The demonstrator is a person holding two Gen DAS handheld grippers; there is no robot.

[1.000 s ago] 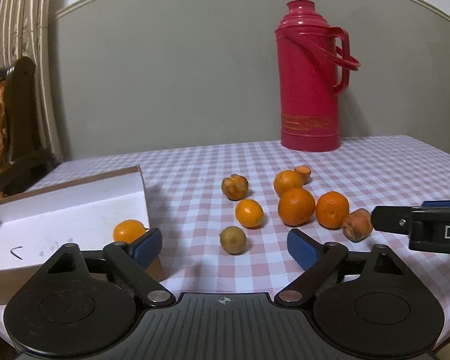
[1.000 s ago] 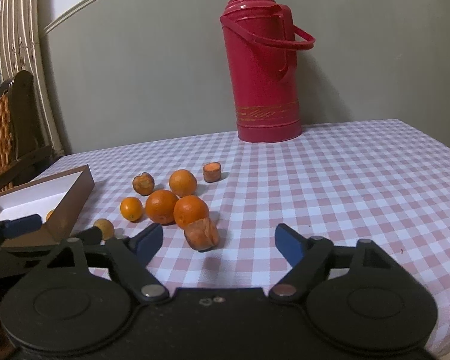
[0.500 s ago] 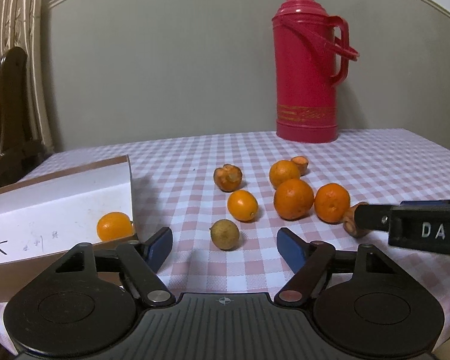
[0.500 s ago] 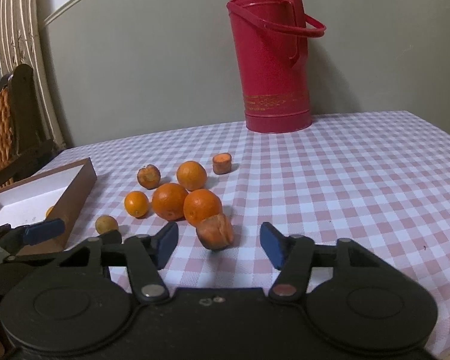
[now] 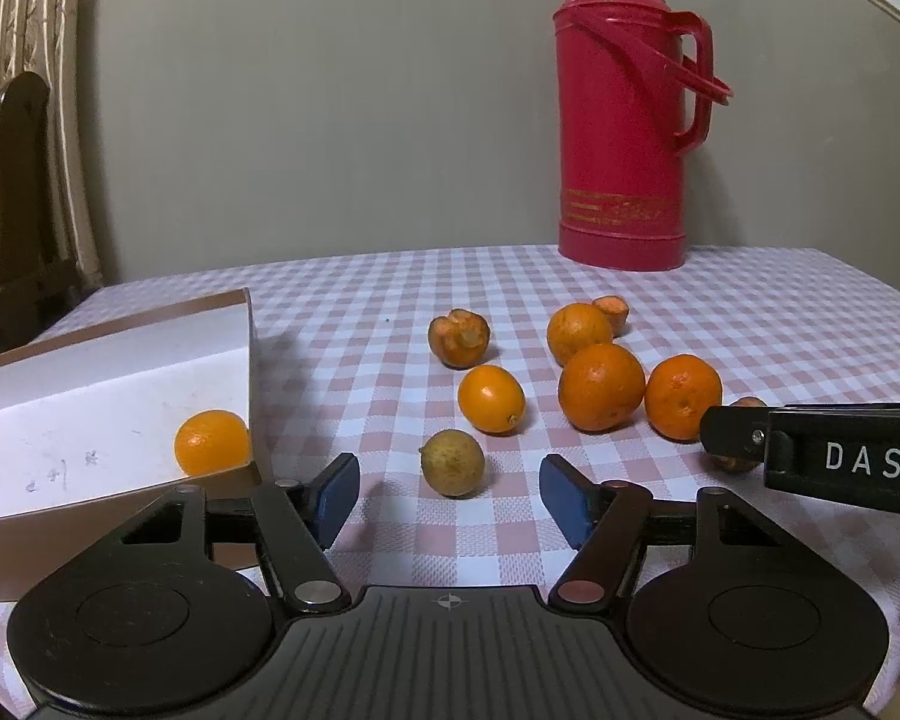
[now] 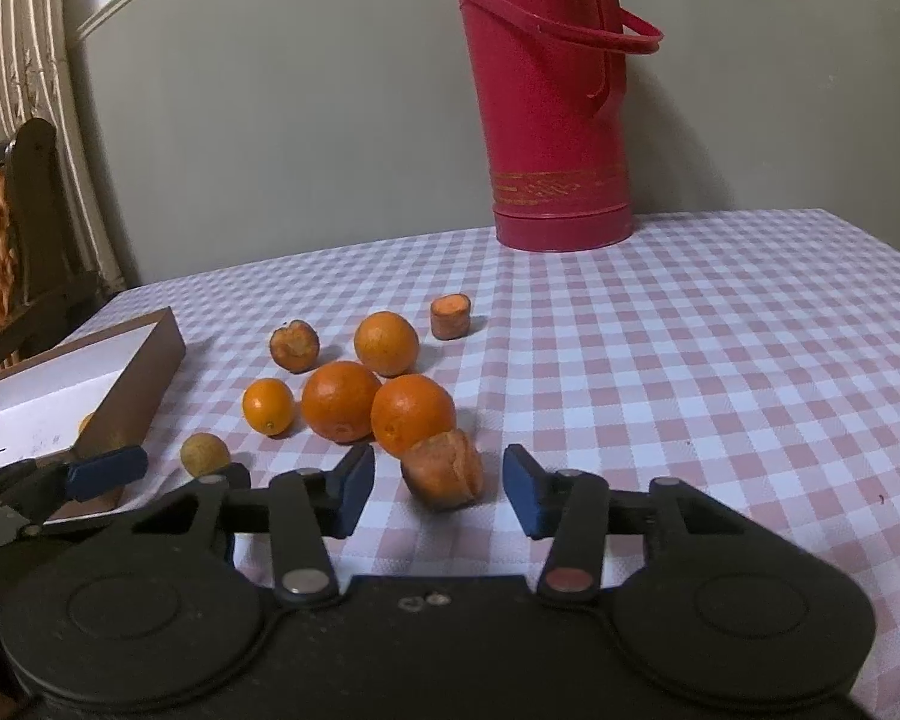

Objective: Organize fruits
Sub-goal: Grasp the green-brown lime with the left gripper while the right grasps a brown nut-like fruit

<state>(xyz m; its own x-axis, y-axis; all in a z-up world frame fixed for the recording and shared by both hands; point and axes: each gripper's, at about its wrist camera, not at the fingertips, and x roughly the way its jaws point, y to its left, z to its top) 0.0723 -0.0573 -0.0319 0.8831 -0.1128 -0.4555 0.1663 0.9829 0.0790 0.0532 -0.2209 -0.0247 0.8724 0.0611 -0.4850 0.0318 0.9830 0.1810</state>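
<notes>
Both grippers nearer, left gripper [image 5: 449, 495] closing around greenish fruit [image 5: 452, 462], right gripper [image 6: 438, 491] closing around shrivelled fruit [image 6: 444, 468], neither gripped.

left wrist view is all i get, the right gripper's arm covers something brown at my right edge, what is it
observer: A shrivelled orange-brown fruit piece, lying on the checked cloth just in front of an orange.
operator: is the right gripper on it yet
observer: No. The right gripper has the piece between its pads; its jaws are closing, with a gap showing on each side.
operator: anything on the far side of that piece
observer: Nothing near it, only checked cloth on that side.
</notes>
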